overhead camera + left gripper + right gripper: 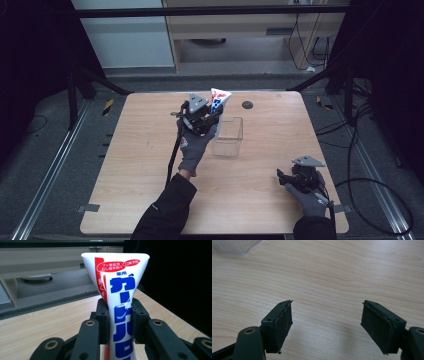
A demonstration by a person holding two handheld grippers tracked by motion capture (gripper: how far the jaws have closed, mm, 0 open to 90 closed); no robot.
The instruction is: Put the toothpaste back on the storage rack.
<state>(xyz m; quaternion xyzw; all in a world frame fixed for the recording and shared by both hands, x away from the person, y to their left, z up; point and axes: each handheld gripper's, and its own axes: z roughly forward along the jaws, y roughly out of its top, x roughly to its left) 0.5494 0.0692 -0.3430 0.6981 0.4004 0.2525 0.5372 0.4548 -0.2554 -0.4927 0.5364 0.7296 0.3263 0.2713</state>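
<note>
A: High view: the white toothpaste tube with red and blue print [219,99] sits clamped in the left gripper [212,112], just at ten o'clock of the clear plastic box [228,136].

B: Lower it straight over the box before releasing. The right gripper [281,176] idles at five o'clock on the wooden table [145,165], its jaws apart and empty.

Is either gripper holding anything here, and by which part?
The left gripper clamps a toothpaste tube around its middle, flat crimped end up. The right gripper is open, holding nothing.
</note>
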